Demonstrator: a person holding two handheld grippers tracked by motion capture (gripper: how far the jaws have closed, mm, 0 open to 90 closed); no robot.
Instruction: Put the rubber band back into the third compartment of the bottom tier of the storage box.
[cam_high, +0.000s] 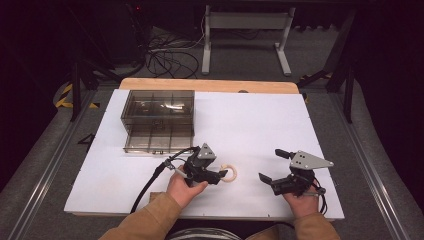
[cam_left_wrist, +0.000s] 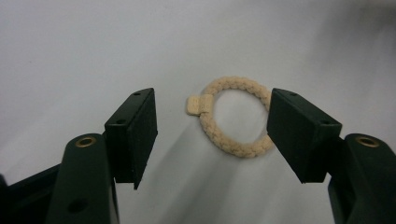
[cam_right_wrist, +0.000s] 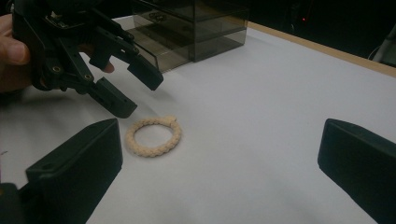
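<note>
A cream braided ring (cam_high: 230, 173) with a small tab lies flat on the white table top (cam_high: 260, 120), near the front middle. My left gripper (cam_high: 221, 174) is open just to the ring's left, low over the table. In the left gripper view the ring (cam_left_wrist: 212, 128) lies ahead between the two spread jaws of the left gripper (cam_left_wrist: 212, 100), its right side close to the right jaw. My right gripper (cam_high: 271, 165) is open wide to the ring's right, nothing in it. In the right gripper view the ring (cam_right_wrist: 152, 150) lies below the left gripper (cam_right_wrist: 140, 93), left of the right gripper's (cam_right_wrist: 219, 140) middle.
A smoky clear compartment box (cam_high: 159, 120) with its lower drawer pulled out stands at the back left of the table top. In the right gripper view the box (cam_right_wrist: 196, 28) is behind the left gripper. A wooden edge (cam_high: 210, 85) runs along the table's far side.
</note>
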